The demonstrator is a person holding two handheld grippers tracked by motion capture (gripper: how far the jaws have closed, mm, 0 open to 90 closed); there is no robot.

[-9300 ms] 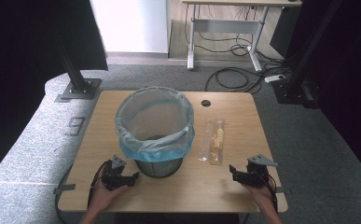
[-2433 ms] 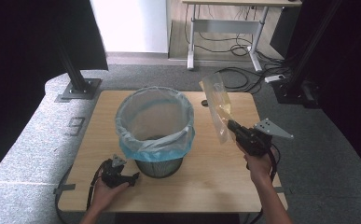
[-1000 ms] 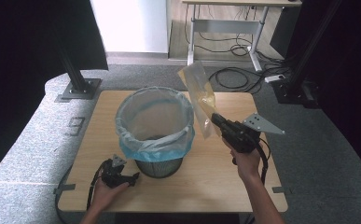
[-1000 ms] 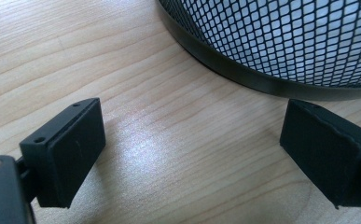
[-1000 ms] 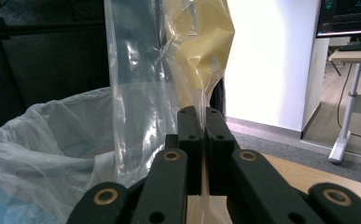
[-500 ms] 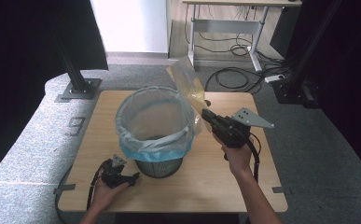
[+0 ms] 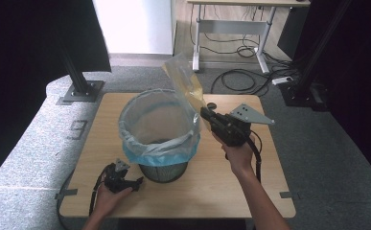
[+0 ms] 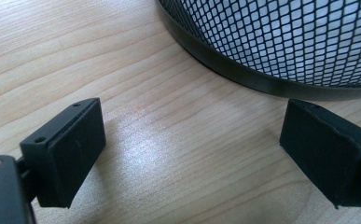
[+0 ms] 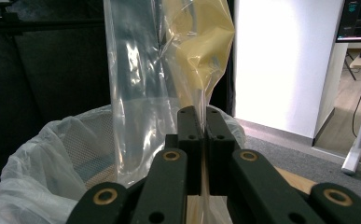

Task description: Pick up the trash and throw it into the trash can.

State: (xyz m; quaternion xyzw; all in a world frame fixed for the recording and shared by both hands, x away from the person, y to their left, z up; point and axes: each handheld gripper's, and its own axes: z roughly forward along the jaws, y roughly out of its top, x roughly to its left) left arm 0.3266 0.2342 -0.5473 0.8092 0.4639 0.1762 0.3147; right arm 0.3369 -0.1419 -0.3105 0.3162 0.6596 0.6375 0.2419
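A black mesh waste bin (image 7: 160, 140) lined with a pale blue bag stands mid-table. My right gripper (image 7: 205, 114) is shut on a clear plastic bag (image 7: 183, 81) with yellow contents, held up at the bin's right rim. In the right gripper view the plastic bag (image 9: 169, 65) rises from the pinched jaws above the bin liner (image 9: 38, 158). My left gripper (image 7: 134, 183) rests on the table just left of the bin's base. Its jaws stand wide open over bare wood, with the bin's mesh wall (image 8: 281, 42) just ahead.
A small dark round object (image 7: 211, 105) lies on the wooden table (image 7: 250, 191) behind the right gripper. Past the table's far edge are grey floor, cables (image 7: 236, 76) and a desk frame (image 7: 231, 28). Black stands flank both sides.
The right gripper lifted the plastic bag off the table's right side and carried it left and forward to the bin's rim. The left gripper stayed where it was.
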